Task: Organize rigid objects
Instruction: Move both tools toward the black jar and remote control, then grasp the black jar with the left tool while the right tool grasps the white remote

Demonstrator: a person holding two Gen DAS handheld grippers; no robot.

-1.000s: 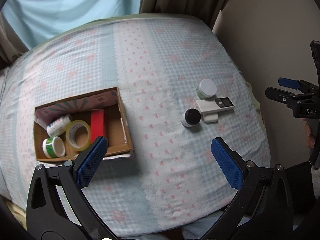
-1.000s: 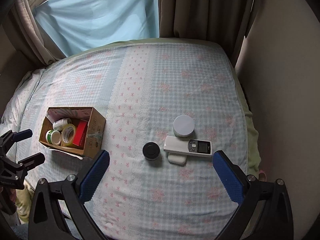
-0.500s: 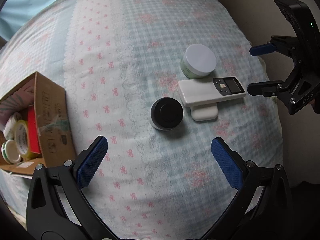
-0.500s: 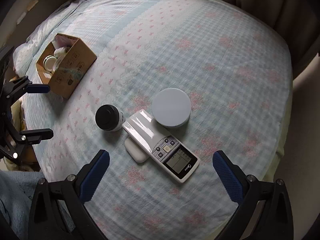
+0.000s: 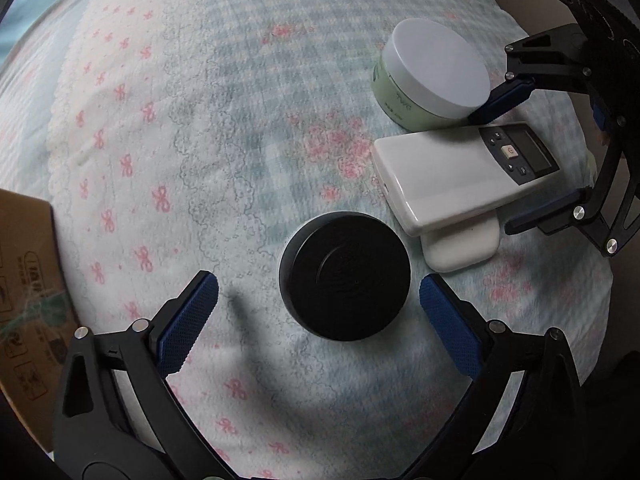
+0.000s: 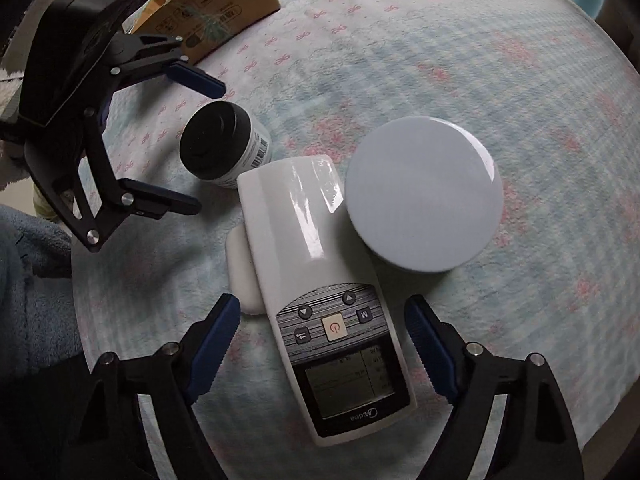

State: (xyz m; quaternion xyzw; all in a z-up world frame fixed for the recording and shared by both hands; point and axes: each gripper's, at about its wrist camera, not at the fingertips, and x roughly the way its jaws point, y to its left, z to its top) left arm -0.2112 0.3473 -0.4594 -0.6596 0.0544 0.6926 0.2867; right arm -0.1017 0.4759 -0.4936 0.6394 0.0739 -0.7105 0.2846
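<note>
A small jar with a black lid (image 5: 345, 276) (image 6: 218, 145) stands on the patterned bedspread. My left gripper (image 5: 319, 312) is open, its fingers just short of the jar on both sides; it also shows in the right wrist view (image 6: 192, 140). A white remote control (image 5: 466, 174) (image 6: 324, 292) lies beside the jar, on top of a small white pad (image 5: 460, 246) (image 6: 242, 272). My right gripper (image 6: 322, 344) is open and straddles the remote's button end; it also shows in the left wrist view (image 5: 520, 156). A pale green jar with a white lid (image 5: 434, 74) (image 6: 424, 196) touches the remote.
A cardboard box (image 5: 28, 296) (image 6: 212, 4) stands at the left of the bed. The bedspread (image 5: 200, 120) falls away at its rounded edges. A blue fleece sleeve (image 6: 32, 292) shows at the left of the right wrist view.
Both grippers have come down close to the bed. The left one has closed in on the black-lidded jar, the right one on the remote. Both stay open.
</note>
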